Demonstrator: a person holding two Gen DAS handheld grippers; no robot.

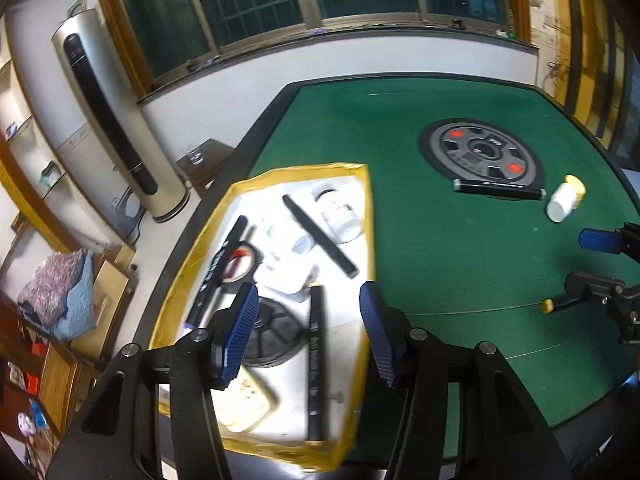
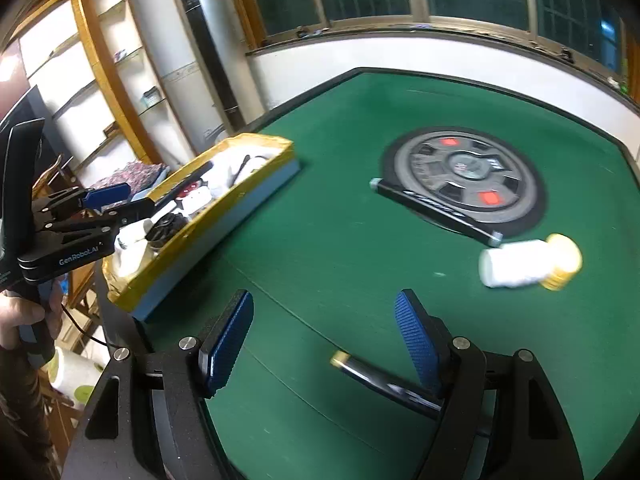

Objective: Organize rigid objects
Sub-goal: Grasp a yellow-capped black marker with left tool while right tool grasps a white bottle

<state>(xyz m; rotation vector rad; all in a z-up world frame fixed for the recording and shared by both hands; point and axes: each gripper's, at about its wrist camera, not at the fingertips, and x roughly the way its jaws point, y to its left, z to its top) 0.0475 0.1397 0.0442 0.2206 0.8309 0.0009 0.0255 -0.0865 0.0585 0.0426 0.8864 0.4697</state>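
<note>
Over a green counter (image 1: 460, 264), the left gripper (image 1: 308, 320), marked "GenRobot.AI", hangs spread and empty above a yellow-rimmed tray (image 1: 370, 216) of pens and bottles. The right gripper (image 2: 324, 340), also spread, holds nothing; a yellow-capped bottle (image 2: 520, 266) lies far right, beside a weight plate (image 2: 464, 178).

green table (image 2: 320, 240), seemingly yellow-rimmed tray (image 2: 224, 216)

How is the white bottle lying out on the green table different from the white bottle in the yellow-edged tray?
The table bottle has a yellow cap; the tray bottle shows a dark neck, its cap unclear. The table bottle lies alone on green felt beside a black bar; the tray bottle sits in the tray among black bars. Both are white and lie on their sides.
</note>
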